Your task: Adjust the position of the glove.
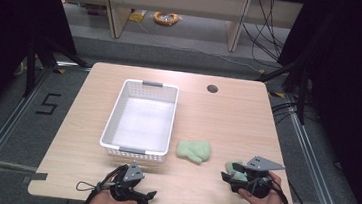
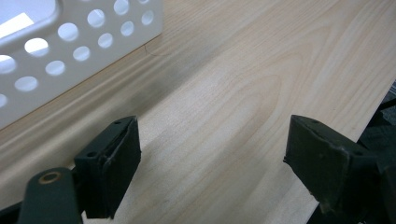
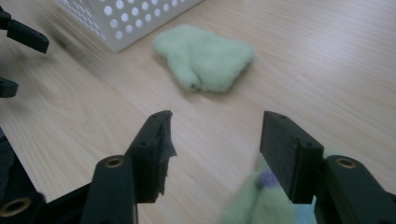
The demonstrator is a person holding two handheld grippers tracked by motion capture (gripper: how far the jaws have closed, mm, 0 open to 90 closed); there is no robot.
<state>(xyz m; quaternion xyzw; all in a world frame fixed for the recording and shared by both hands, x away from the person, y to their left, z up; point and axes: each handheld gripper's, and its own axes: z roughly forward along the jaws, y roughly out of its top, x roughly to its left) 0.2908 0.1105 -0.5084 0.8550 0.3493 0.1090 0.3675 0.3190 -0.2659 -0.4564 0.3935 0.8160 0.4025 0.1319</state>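
Near edge of the tabletop [image 1: 227, 121]: my left gripper [image 1: 133, 190] rests low, jaws spread wide, nothing held; my right gripper [image 1: 237, 176] jaws also wide apart, empty, aimed at the green fuzzy cloth [image 1: 194, 151], probably lining up a grab. Something green and soft by its right jaw, blurred, can't identify. Cloth lies just right of the white basket [image 1: 112, 120], which looks empty
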